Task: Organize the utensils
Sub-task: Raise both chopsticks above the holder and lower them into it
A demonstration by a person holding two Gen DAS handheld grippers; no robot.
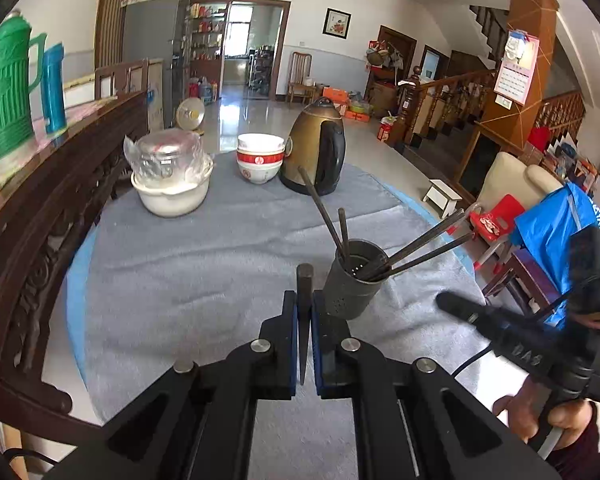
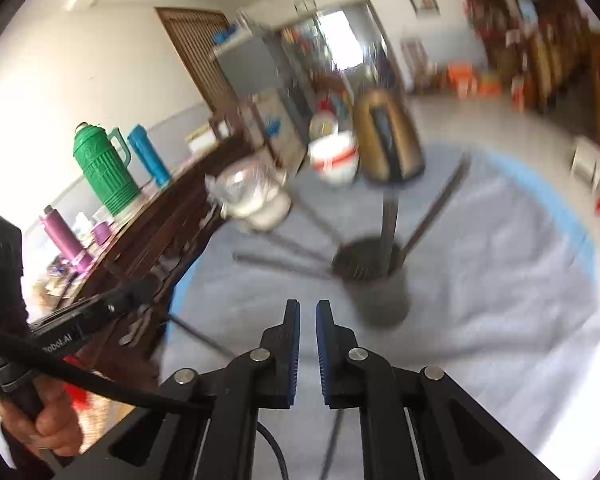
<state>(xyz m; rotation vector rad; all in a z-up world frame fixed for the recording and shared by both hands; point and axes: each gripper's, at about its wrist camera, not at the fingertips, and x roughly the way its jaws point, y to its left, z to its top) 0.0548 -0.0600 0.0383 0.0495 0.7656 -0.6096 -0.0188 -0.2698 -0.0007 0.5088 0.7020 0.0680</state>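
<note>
Your left gripper (image 1: 305, 312) is clamped on one dark chopstick (image 1: 304, 280), just left of the holder (image 1: 354, 284) at frame centre. Lift its tip over the rim, then release. Your right gripper (image 2: 308, 316) is slightly open, empty.

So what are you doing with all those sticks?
A person is tidying chopsticks into a grey metal cup on the cloth-covered table. The left gripper has its fingers shut on one dark chopstick, held just beside the cup. Several chopsticks already lean out of the cup. The right gripper holds nothing, its fingers slightly apart; its view is blurred. Bowls and a kettle stand further back.
</note>
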